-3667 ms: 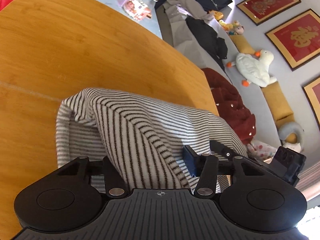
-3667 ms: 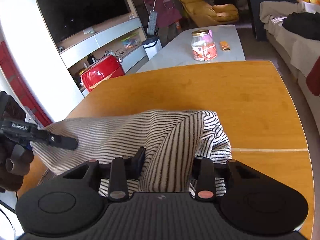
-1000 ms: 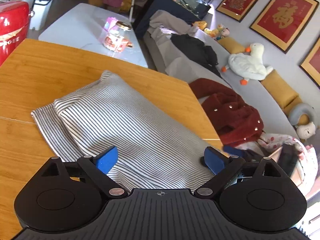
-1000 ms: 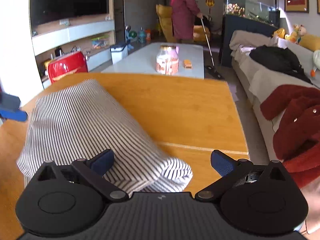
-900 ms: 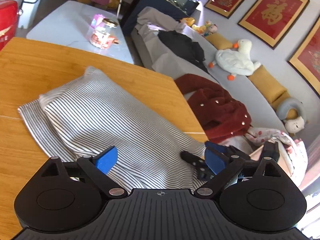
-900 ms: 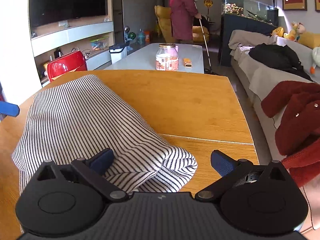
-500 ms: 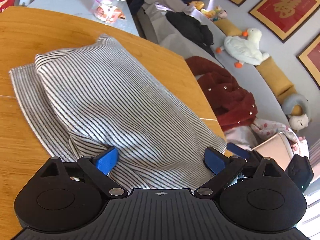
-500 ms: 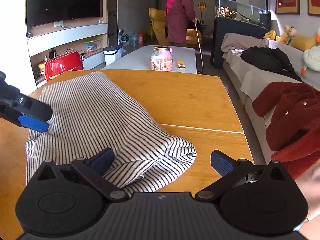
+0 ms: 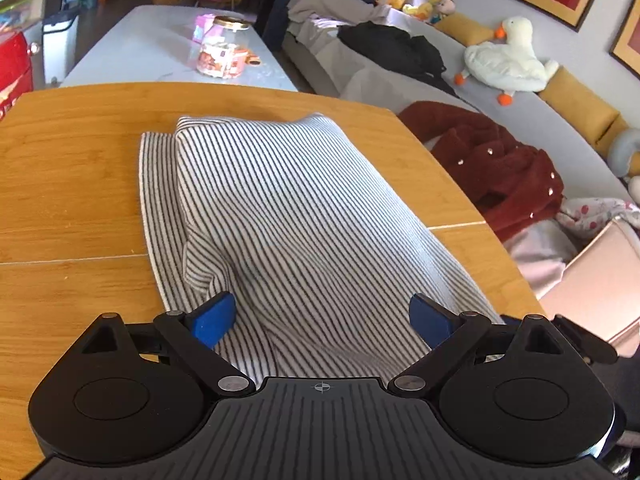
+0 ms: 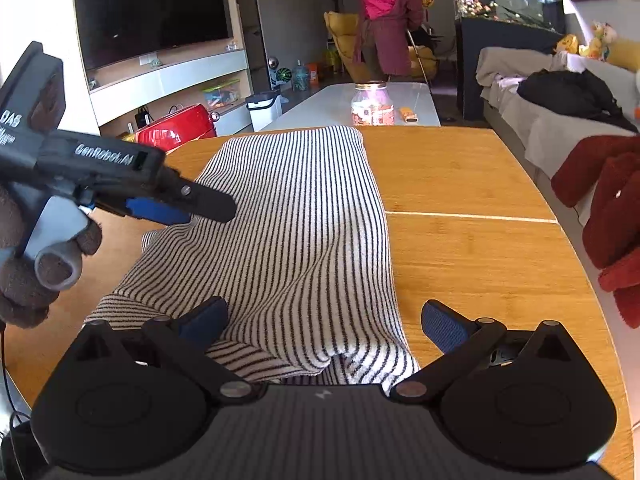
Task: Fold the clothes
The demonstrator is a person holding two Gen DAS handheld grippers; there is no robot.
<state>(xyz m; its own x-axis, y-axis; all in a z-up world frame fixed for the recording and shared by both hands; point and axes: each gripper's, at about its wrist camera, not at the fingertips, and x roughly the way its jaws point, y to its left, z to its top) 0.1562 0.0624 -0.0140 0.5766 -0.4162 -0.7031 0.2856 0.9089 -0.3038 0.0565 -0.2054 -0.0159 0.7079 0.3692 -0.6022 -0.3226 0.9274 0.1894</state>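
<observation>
A black-and-white striped garment (image 9: 288, 216) lies folded in a long strip on the wooden table (image 9: 80, 168). It also shows in the right wrist view (image 10: 304, 232). My left gripper (image 9: 322, 316) is open, its blue pads on either side of the garment's near end. In the right wrist view the left gripper (image 10: 176, 204) hovers at the garment's left edge. My right gripper (image 10: 324, 322) is open and low over the garment's near folded end, with one pad on the cloth and the other over bare wood.
A sofa at the right holds a dark red fleece (image 9: 500, 168), a black garment (image 9: 392, 48) and a plush duck (image 9: 508, 60). A glass jar (image 10: 372, 104) stands on the white table behind. A person (image 10: 388, 16) stands at the back. A red appliance (image 10: 172, 128) sits at the left.
Both grippers held the garment shut 3.7 s ago and have let go. Over the last second both open grippers have come down close to the garment's near end.
</observation>
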